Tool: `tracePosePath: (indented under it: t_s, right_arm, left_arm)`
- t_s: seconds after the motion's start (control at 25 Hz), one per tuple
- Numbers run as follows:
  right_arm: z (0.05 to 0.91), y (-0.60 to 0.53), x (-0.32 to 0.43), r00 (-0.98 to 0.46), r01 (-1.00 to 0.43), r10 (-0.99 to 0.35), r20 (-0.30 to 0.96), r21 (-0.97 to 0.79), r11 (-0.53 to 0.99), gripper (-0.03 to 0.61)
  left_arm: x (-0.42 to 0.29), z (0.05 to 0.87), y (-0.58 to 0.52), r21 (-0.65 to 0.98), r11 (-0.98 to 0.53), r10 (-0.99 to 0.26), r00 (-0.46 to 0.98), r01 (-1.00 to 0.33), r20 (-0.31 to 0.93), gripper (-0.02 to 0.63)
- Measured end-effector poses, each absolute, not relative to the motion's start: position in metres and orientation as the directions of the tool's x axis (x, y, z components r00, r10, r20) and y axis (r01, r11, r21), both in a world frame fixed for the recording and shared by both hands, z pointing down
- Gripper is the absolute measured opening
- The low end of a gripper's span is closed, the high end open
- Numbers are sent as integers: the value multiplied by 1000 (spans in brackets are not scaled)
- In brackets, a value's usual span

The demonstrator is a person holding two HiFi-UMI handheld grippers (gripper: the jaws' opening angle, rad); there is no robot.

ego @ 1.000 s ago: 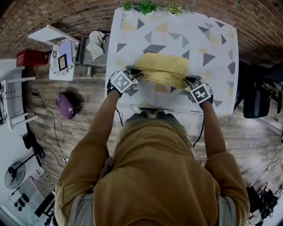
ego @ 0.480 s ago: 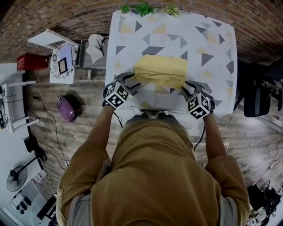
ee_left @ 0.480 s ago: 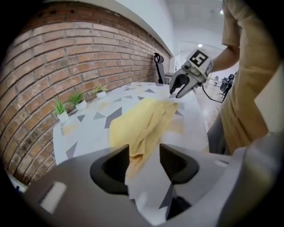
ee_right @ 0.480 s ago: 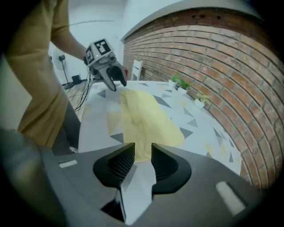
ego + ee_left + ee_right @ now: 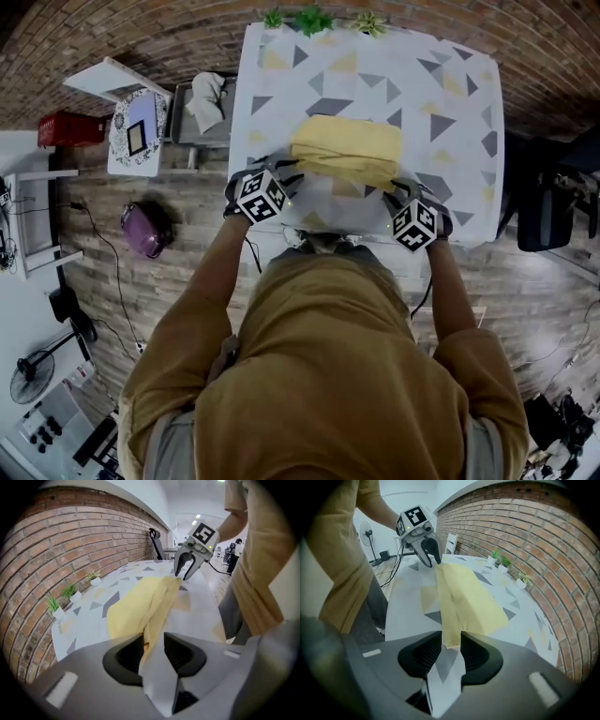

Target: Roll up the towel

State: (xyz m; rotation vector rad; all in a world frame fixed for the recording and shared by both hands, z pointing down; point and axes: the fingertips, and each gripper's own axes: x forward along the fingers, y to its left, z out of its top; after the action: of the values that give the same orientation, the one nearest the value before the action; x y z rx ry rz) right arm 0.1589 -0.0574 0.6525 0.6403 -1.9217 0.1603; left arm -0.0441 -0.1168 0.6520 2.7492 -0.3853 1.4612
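A yellow towel (image 5: 347, 145), folded into a thick rectangle, lies in the middle of the patterned table (image 5: 450, 84). My left gripper (image 5: 286, 176) is at its near left corner and my right gripper (image 5: 398, 190) at its near right corner. In the left gripper view the towel's edge (image 5: 136, 606) runs between the jaws against one pad, with a sliver of cloth showing beside the other; these jaws have just been closing. In the right gripper view the towel's corner (image 5: 468, 602) sits in the gap; these jaws have just been opening. Neither pair visibly presses.
Three small potted plants (image 5: 312, 17) stand along the table's far edge. A low stand with a crumpled cloth (image 5: 206, 94) is left of the table, a purple bag (image 5: 142, 225) lies on the floor, and a dark chair (image 5: 548, 202) stands on the right.
Both grippers have rolled at the wrist and drawn slightly back towards me from the towel's near corners. Their jaws, shut on the corners before, now stand parted. The towel has hardly shifted.
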Motion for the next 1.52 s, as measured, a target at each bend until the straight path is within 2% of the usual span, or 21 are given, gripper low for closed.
tracePosePath:
  t_s: [0.4, 0.52, 0.56, 0.64, 0.88, 1.08, 1.2, 1.52]
  right_arm:
    - [662, -55, 159, -287, -525, -311, 906, 122, 842, 106]
    - [663, -55, 159, -311, -531, -287, 906, 84, 843, 91]
    - [663, -55, 159, -319, -537, -283, 905, 73, 840, 89]
    - [663, -56, 160, -321, -546, -290, 902, 74, 835, 44]
    - [656, -46, 163, -344, -579, -306, 888, 55, 813, 34]
    - [634, -40, 162, -411, -616, -300, 861, -20, 788, 35]
    - [619, -48, 164, -429, -618, -307, 849, -28, 785, 35]
    - [598, -93, 174, -494, -666, -305, 814, -129, 735, 35]
  left_arm:
    - [-47, 662, -118, -50, -967, -184, 549, -249, 816, 177]
    - [-48, 661, -118, -43, -958, -202, 562, -284, 802, 151]
    - [-49, 661, -118, -44, -953, -214, 563, -300, 798, 93]
    - [-50, 661, -118, -48, -945, -233, 562, -324, 794, 92]
    - [-52, 658, -98, -49, -949, -223, 550, -313, 805, 83]
    - [-51, 631, -80, 72, -927, -187, 620, -368, 762, 81]
    - [-51, 620, -76, 111, -930, -150, 637, -351, 756, 81]
    - [-60, 616, -109, 319, -846, -90, 703, -428, 705, 81]
